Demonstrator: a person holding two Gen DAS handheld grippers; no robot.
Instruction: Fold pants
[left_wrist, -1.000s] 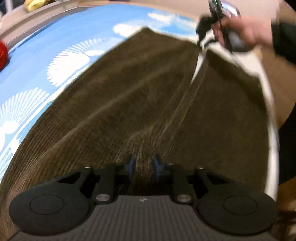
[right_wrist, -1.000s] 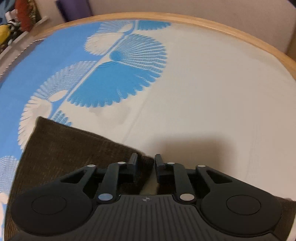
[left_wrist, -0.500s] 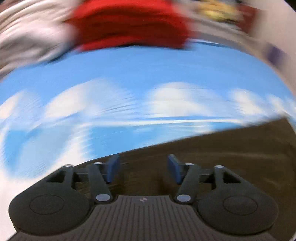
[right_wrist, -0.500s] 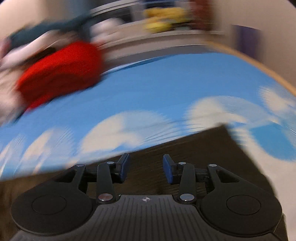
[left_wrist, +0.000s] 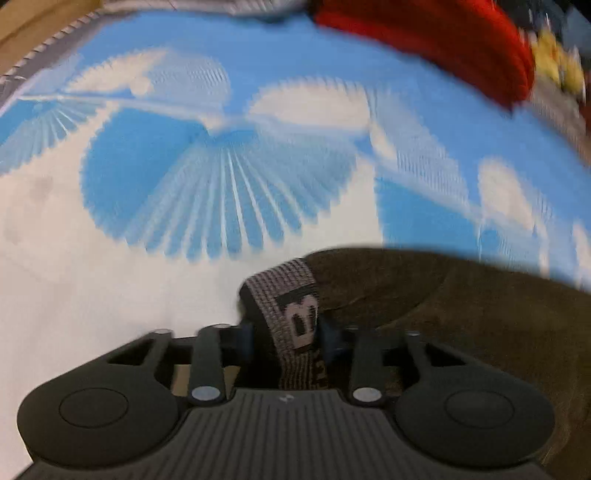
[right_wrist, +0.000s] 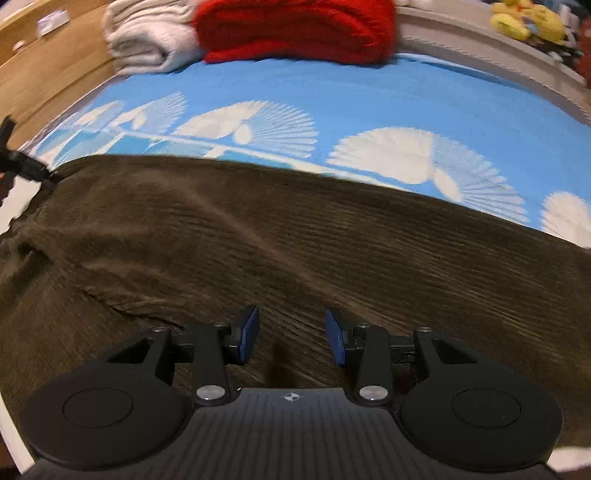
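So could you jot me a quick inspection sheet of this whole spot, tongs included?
Surface: bedspread, blue with white fans.
Job's things: brown pants spread flat; grey waistband turned up.
Clutter: red knit and white knit, folded, at the far edge.
Tongs: left tongs shut on waistband, just closed; right tongs open above pants, nothing between.
Cables: nothing seen.
Surroundings: wooden frame; yellow toys on a ledge.

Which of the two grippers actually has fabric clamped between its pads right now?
The left gripper: it has just been closing, and the grey waistband of the brown pants sits between its pads. The right gripper stands open above the cloth.
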